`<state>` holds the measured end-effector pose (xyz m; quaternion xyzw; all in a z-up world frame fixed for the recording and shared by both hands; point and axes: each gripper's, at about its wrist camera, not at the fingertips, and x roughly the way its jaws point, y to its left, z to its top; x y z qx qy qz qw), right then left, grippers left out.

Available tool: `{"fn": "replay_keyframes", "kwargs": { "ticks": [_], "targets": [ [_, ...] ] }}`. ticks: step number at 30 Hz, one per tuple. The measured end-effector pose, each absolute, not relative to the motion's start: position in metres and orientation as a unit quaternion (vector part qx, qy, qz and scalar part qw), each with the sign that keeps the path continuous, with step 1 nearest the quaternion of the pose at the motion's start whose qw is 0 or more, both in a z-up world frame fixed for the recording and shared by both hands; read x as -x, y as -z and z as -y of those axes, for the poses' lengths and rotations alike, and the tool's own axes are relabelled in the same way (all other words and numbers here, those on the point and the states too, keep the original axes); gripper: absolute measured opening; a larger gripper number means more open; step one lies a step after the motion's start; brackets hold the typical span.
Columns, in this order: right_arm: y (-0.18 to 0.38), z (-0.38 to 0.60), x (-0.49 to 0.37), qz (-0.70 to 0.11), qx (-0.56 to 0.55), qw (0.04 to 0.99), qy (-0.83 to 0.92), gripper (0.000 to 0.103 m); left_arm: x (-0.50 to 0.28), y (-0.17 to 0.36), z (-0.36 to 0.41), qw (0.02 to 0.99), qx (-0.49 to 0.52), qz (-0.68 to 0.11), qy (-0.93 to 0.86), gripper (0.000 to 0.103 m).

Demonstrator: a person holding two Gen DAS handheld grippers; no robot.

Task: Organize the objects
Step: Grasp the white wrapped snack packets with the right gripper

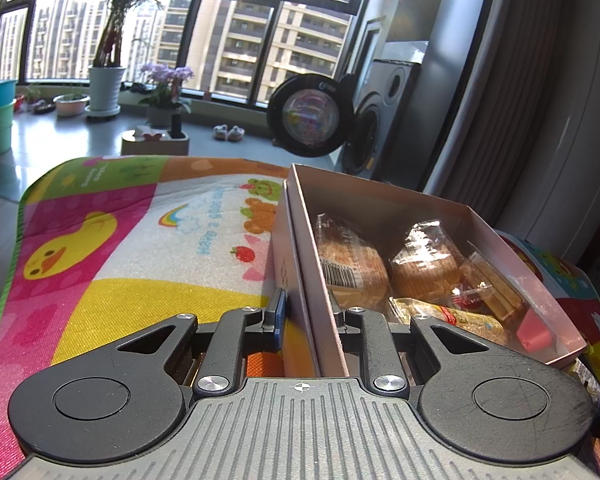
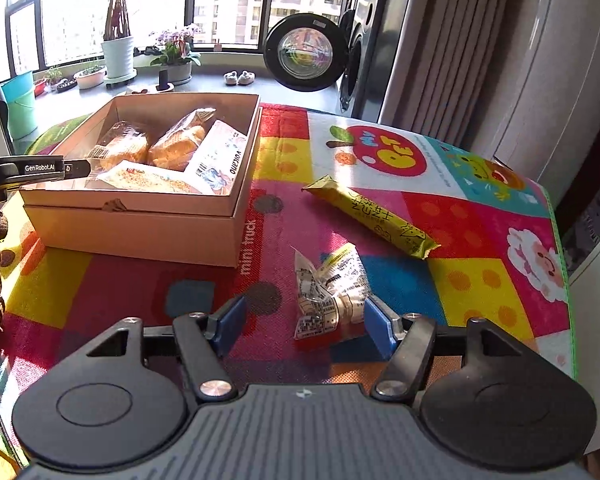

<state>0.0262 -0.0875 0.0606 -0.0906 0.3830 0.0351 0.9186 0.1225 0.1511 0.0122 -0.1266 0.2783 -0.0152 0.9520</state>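
The left gripper (image 1: 306,316) clamps the cardboard box (image 1: 300,248) wall. The right gripper (image 2: 306,322) (fingers spread) straddles a clear snack packet (image 2: 330,294); a yellow bar (image 2: 370,216) lies at one o'clock

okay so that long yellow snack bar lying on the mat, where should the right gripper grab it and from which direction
Grip the yellow snack bar across its narrow width near the middle, coming down from above. It lies flat and slanted on the mat, so the open right gripper would likely need turning so its fingers straddle the long sides, not the crimped ends.
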Motion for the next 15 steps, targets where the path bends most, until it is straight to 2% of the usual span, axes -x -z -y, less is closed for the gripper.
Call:
{"fn": "replay_keyframes", "kwargs": {
  "ticks": [3,7,9,10,15],
  "targets": [
    [-0.053,0.102,-0.046,-0.390,0.073,0.918,-0.018,0.080,-0.122,-0.012,-0.151,0.952,0.127,-0.279,0.015,0.021],
    [-0.042,0.130,-0.063,-0.431,-0.021,0.901,-0.026,0.081,-0.122,-0.012,-0.151,0.952,0.127,-0.279,0.015,0.021],
    [-0.043,0.125,-0.058,-0.435,-0.018,0.899,-0.039,0.067,-0.122,-0.012,-0.151,0.952,0.127,-0.278,0.015,0.021],
    [-0.044,0.119,-0.054,-0.434,-0.004,0.900,-0.043,0.056,-0.123,-0.012,-0.151,0.952,0.127,-0.278,0.015,0.021],
    [-0.055,0.090,-0.028,-0.452,0.038,0.888,-0.079,0.052,-0.122,-0.012,-0.151,0.952,0.127,-0.278,0.015,0.021]
  ]
}}
